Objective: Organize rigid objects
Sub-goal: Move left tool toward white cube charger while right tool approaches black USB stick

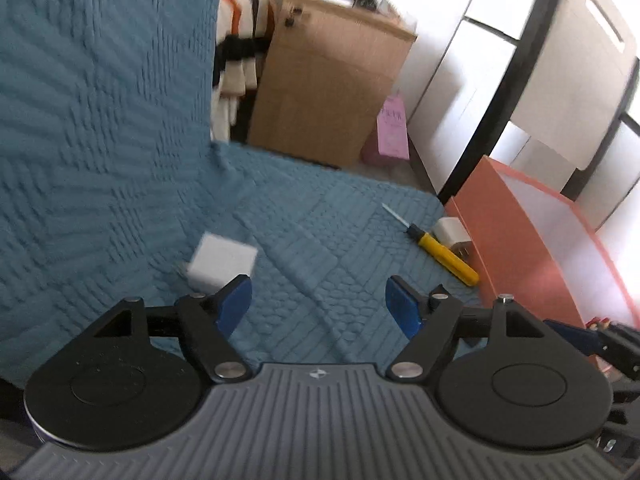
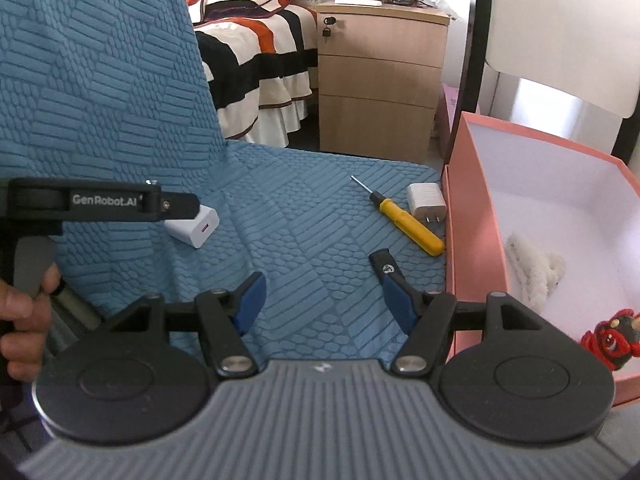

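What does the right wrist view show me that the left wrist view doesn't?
Only the right wrist view shows the box's contents, a white fluffy item and a red figure, plus a small black object on the cover and the left hand-held gripper reaching the white charger. Only the left wrist view shows its own open fingers. Both share the yellow screwdriver, the second charger and the pink box.

"GenRobot.AI" on left hand-held gripper [image 2: 178, 204]
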